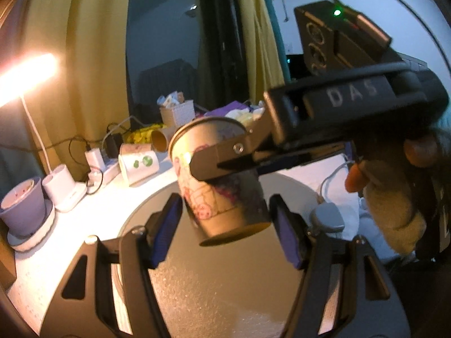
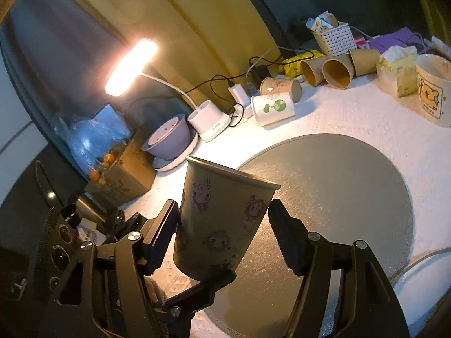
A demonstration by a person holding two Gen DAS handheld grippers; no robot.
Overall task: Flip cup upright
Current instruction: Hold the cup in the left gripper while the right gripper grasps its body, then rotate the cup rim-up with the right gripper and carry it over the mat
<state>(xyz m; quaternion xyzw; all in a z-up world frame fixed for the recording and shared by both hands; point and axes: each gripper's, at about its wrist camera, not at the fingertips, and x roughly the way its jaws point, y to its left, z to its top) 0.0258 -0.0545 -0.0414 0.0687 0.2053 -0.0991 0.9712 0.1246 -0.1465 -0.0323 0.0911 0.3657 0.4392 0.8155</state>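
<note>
A paper cup with cartoon prints [image 1: 225, 197] [image 2: 222, 219] hangs mouth-up, slightly tilted, above a round grey mat [image 1: 225, 295] [image 2: 338, 186]. My left gripper [image 1: 224, 233] is open, its blue pads on either side of the cup without touching. In the left wrist view my right gripper's black finger [image 1: 222, 162] presses the cup's side. In the right wrist view the cup sits between my right gripper's [image 2: 222, 225] fingers; the left pad touches it, the right pad looks slightly off it. The left gripper's finger [image 2: 203, 287] shows below the cup.
Several paper cups [image 2: 335, 70] lie on their sides at the back of the white table, one with a green print [image 2: 273, 108] [image 1: 139, 163]. A lit desk lamp [image 2: 131, 67], purple bowl on a saucer [image 2: 169, 140] [image 1: 24, 208], bear mug [image 2: 432, 95], white basket [image 2: 334, 39], cables.
</note>
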